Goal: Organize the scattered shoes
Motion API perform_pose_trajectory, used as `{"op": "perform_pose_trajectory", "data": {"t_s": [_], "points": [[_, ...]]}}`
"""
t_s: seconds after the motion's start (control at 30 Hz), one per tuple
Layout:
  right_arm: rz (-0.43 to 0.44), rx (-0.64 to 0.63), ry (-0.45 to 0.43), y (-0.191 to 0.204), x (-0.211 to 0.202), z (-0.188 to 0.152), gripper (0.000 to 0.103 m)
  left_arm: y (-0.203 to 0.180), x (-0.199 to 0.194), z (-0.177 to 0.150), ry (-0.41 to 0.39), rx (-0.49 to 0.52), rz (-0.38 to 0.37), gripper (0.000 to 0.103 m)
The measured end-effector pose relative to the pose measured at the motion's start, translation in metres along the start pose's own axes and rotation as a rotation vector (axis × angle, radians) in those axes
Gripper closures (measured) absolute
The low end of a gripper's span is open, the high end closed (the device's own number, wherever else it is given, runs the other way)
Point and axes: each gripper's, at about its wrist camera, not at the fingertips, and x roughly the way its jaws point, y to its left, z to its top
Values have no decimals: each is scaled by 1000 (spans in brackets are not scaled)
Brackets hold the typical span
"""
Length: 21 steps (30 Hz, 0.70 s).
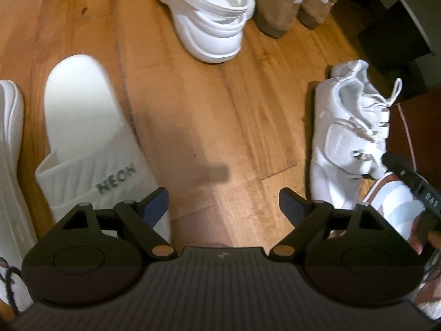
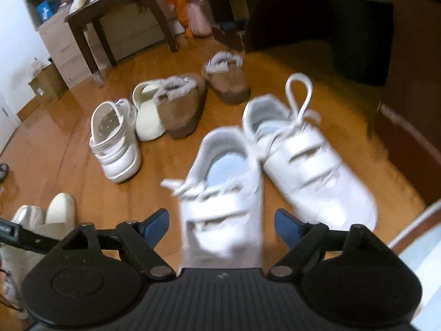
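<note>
- The left gripper [image 1: 223, 202] has its fingers apart and empty; the white ribbed slide sandal [image 1: 91, 149] marked "NEON" lies on the wooden floor [image 1: 220, 104] beside the left finger.
- The right gripper [image 2: 222, 224] has its fingers spread; the white strap sneaker [image 2: 223, 193] stands between them, not clamped.

Bare floor [image 1: 220, 127] lies open between slipper [image 1: 91, 138] and sneaker [image 1: 347, 132].

We see warm, dim indoor light on the floor [image 1: 220, 110], with a soft shadow [image 1: 212, 172] ahead of the left hand-held gripper [image 1: 223, 202]. Fisheye bending curves the edges. Motion blur smears the sneakers [image 2: 223, 193]; corners fall dark.
</note>
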Motion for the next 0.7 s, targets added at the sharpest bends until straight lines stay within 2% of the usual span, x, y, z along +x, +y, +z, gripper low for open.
{"op": "perform_pose_trajectory", "data": {"t_s": [0.07, 0.1, 0.17, 0.27, 0.3, 0.37, 0.4, 0.5, 0.63, 0.7], "points": [[2, -15, 29, 14, 2, -6, 17, -1, 2, 0, 5, -1, -1, 16], [-25, -57, 32, 21, 4, -9, 16, -1, 4, 0, 9, -4, 1, 16], [-171, -230, 22, 45, 18, -22, 5, 2, 6, 0, 16, -15, 2, 16], [-263, -340, 71, 56, 41, -26, 5, 6, 6, 0, 15, -20, 8, 16], [-282, -322, 57, 54, 41, -23, 5, 7, 5, 1, 12, -24, 10, 16], [-316, -261, 13, 49, 36, -13, 15, 11, 3, 1, 7, -32, 13, 16], [-330, -240, 12, 48, 36, -10, 13, 12, 3, 1, 4, -35, 14, 16], [-455, -213, -26, 45, 40, -3, 13, 17, 0, 2, -4, -47, 18, 16], [-622, -309, -87, 51, 54, -1, 12, 23, -2, 3, -10, -62, 22, 16], [-628, -248, -117, 51, 47, 4, 12, 26, -5, 4, -16, -67, 24, 16]]}}
